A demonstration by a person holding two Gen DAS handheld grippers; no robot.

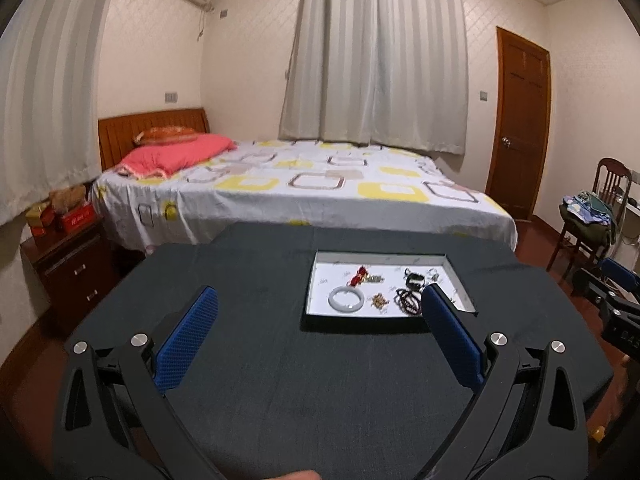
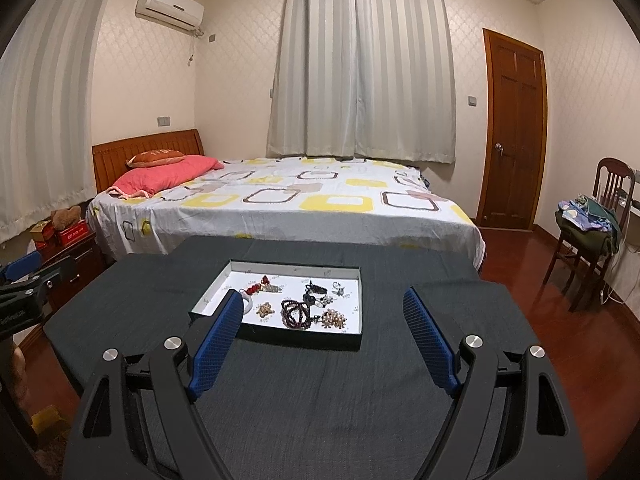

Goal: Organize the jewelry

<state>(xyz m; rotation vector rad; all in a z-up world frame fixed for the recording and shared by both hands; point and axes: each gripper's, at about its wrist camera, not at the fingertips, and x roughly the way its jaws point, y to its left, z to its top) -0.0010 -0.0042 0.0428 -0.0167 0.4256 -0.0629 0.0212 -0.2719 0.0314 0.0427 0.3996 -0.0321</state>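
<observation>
A shallow white tray (image 1: 320, 280) (image 2: 224, 284) with dark walls sits on the dark cloth table. In it lie a pale jade bangle (image 1: 346, 299), a red knotted charm (image 1: 359, 275) (image 2: 256, 286), a small gold piece (image 1: 379, 301) (image 2: 265, 309), a dark red bead bracelet (image 1: 408, 300) (image 2: 297, 313), a black piece (image 1: 414, 279) (image 2: 314, 292) and a pearl cluster (image 2: 334, 318). My left gripper (image 1: 320, 296) is open and empty, held above the table in front of the tray. My right gripper (image 2: 322, 300) is open and empty, also in front of the tray.
The table (image 1: 240, 264) (image 2: 420, 280) stands against a bed (image 1: 320, 184) (image 2: 280, 200). A nightstand (image 1: 68, 268) with boxes is at the left. A chair (image 1: 600, 208) (image 2: 596, 224) piled with clothes and a wooden door (image 2: 512, 128) are at the right.
</observation>
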